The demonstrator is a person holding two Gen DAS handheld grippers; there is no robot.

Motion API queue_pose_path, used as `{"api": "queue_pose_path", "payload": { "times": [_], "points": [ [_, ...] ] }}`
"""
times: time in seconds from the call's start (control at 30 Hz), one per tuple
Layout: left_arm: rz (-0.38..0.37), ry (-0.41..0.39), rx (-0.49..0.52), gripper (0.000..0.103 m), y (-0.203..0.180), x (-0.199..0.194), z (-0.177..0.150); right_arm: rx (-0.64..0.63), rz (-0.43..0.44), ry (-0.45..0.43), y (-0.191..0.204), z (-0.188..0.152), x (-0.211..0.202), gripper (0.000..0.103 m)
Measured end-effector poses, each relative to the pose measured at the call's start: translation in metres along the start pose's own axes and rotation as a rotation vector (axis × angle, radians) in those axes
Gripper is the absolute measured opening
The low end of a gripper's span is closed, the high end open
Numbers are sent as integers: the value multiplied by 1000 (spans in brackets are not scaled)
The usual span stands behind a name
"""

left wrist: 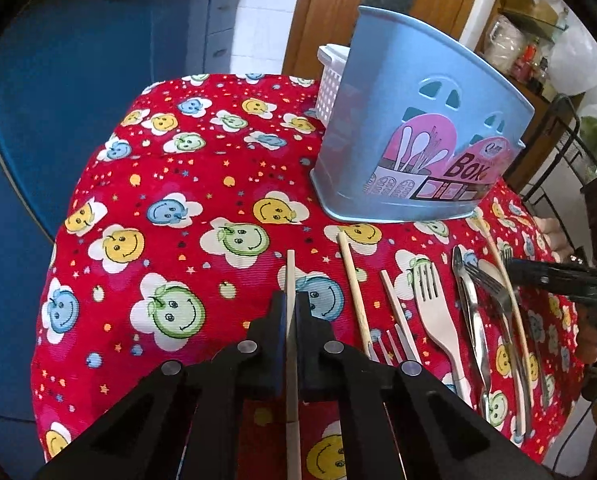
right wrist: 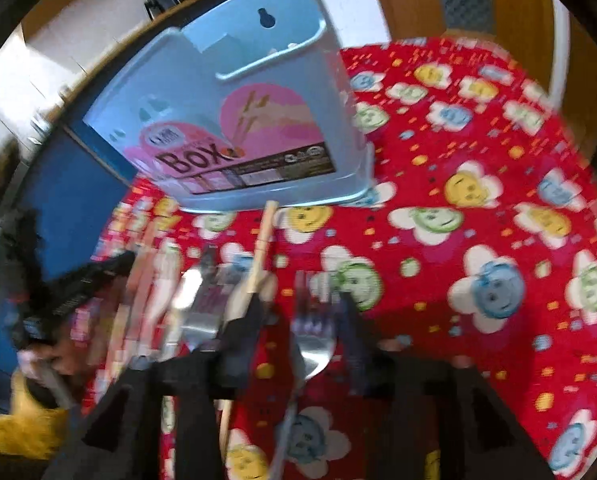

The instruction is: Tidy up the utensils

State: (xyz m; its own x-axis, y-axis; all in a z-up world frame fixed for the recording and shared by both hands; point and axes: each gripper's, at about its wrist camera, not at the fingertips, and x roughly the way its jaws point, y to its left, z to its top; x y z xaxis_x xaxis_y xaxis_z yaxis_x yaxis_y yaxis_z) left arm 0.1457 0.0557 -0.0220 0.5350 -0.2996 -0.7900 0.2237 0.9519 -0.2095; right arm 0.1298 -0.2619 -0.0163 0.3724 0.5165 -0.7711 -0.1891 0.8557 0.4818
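So: left gripper (left wrist: 291, 308) clamped on a chopstick (left wrist: 290, 268), ready to lift to the holder (left wrist: 414, 128).
Right gripper (right wrist: 298, 312) part-open, straddling a fork (right wrist: 312, 344), not gripping; blurry.

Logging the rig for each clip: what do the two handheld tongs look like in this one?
Both are black plastic. The left tongs have angular black linkage arms with round grey pivot caps and dark blue pads on the inner faces of the fingers. The right tongs look built the same way, black with dark pads, though that view is blurred. No cables, sleeves or markings can be made out.
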Motion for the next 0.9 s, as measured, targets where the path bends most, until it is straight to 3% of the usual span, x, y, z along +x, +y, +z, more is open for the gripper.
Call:
{"api": "queue_pose_path", "payload": {
  "times": [0.07, 0.2, 0.27, 0.37, 0.4, 0.53, 0.7, 0.9],
  "points": [
    [-10, 4, -10, 4, 3, 1, 1, 6, 18, 22, -5, 5, 0, 55],
    [-20, 8, -20, 4, 5, 2, 1, -73, -25, 32, -7, 8, 4, 29],
    [-20, 8, -21, 4, 4, 2, 2, -81, -15, 31, -12, 7, 5, 22],
    [-18, 2, -27, 4, 4, 1, 2, -62, 29, 24, -20, 7, 2, 20],
    [-14, -1, -26, 4, 3, 0, 1, -59, 35, 17, -22, 6, 1, 11],
    [-7, -18, -29, 4, 0, -5, 0, -56, 40, -18, -25, 1, -6, 3],
    [-4, -53, -52, 4, -4, -18, -5, -103, -4, -92, -9, -6, -22, 3],
    [-27, -126, -79, 4, -8, -43, -12, -207, -123, -244, 27, -18, -56, 3]
  ]
}}
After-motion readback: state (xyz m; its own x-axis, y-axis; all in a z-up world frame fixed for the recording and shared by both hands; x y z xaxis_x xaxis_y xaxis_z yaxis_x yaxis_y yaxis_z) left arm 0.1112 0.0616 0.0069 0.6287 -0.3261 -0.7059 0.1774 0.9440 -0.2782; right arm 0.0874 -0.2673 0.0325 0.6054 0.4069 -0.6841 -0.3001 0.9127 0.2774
